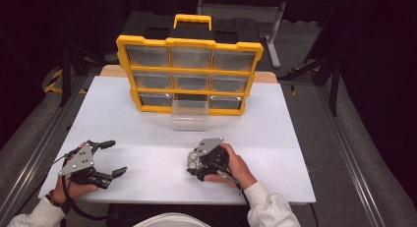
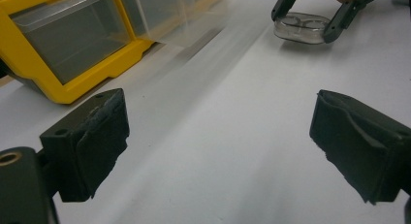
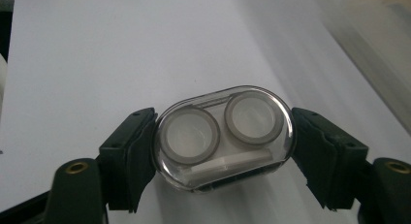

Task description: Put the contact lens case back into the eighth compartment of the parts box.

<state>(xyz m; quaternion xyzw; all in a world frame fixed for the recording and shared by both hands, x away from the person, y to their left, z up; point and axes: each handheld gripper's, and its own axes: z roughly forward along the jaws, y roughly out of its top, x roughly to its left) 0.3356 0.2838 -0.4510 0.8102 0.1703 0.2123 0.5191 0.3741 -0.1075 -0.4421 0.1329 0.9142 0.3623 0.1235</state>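
the right gripper (image 3: 223, 151) is clamped end to end on the clear case (image 3: 224, 136). lift it level, then carry it ahead to the open drawer (image 1: 189, 114) of the yellow organizer (image 1: 189, 42). left gripper (image 2: 218, 146) idles, jaws apart.

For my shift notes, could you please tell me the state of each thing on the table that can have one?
Right gripper: shut on the clear case.
Clear case: lid closed, flat on the table.
Left gripper: open, nothing between its jaws.
Yellow organizer: upright.
Bottom middle drawer: pulled out.
Other drawers: pushed in.
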